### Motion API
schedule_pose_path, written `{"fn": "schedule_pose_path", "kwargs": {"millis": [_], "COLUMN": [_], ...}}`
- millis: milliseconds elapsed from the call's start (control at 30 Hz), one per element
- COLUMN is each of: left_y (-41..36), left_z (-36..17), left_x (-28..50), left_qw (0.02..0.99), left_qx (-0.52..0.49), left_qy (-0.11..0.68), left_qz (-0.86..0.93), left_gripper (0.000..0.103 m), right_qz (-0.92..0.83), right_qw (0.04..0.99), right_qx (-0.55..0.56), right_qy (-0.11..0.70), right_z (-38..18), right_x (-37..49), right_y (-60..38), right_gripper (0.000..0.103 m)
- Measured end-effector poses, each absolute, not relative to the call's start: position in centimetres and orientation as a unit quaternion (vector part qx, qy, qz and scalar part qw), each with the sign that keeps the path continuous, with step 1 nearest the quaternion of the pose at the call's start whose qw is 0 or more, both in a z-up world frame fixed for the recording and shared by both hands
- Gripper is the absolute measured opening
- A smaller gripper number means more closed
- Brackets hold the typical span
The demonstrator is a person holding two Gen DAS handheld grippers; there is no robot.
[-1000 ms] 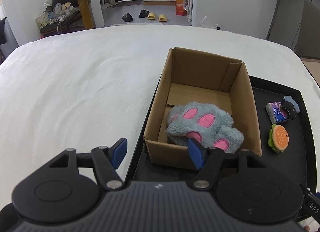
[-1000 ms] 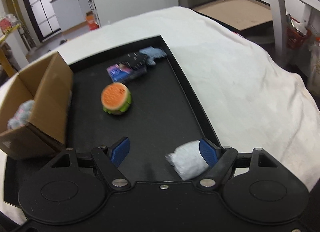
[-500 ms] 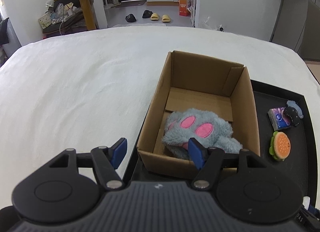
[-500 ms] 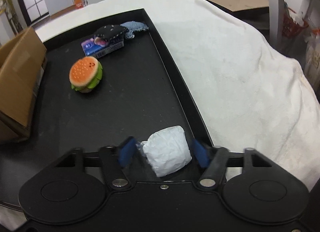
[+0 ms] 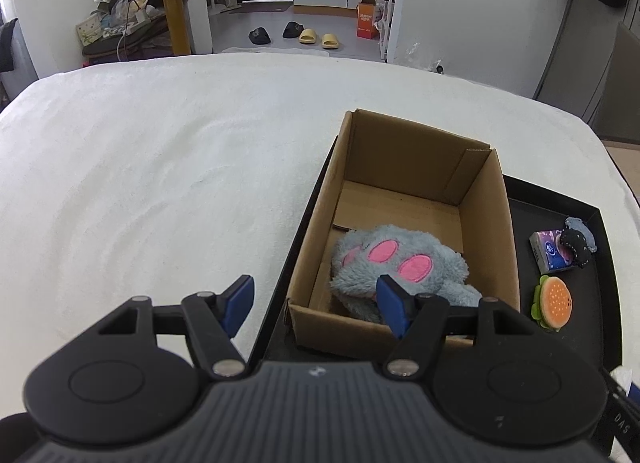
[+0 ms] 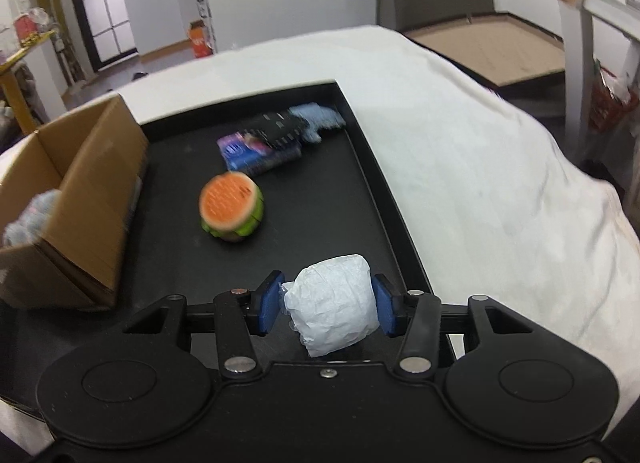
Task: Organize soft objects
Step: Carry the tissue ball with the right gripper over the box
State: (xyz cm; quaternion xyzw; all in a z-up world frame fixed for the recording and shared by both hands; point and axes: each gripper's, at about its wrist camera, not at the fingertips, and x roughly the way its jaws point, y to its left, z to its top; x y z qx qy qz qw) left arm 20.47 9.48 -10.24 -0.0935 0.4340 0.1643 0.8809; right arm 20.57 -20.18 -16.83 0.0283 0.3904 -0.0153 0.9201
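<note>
Two tools: our right tool (image 6: 327, 307) pinches a white packet (image 6: 334, 305) near the box (image 5: 404, 223). Our left tool (image 5: 316, 305) hangs spread over the box's near corner, gripping nothing.

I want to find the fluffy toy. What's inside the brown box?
Inside the cardboard box lies a grey plush paw with pink pads, near the front. Behind it the floor is bare. The paw's lower end and the floor under it are hidden by the left gripper.

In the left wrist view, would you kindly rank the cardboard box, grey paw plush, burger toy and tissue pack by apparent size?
1. cardboard box
2. grey paw plush
3. burger toy and tissue pack: look alike, not ranked.
</note>
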Motion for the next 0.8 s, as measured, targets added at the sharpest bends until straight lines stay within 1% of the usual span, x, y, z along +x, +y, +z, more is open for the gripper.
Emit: {"fn": "schedule_pose_path", "kwargs": {"millis": [367,800], "left_y": [11.2,12.5], "left_z": [-10.5,-10.7], "left_x": [20.3,20.6], "left_qw": [0.882,0.886], "left_qx": [-0.116,-0.132], "left_qy": [0.429,0.420], "left_qz": [0.155,0.147], "left_gripper": [0.066,0.066], "right_qz": [0.042,0.083], "right_qw": [0.938,0.950], "right_qx": [0.009,0.011], "right_qy": [0.343,0.301], "right_z": [-13.3,-9.9], "right_x": [21.3,22.7], "right_y": [-17.3,-14.1], "right_gripper": [0.047,0.047]}}
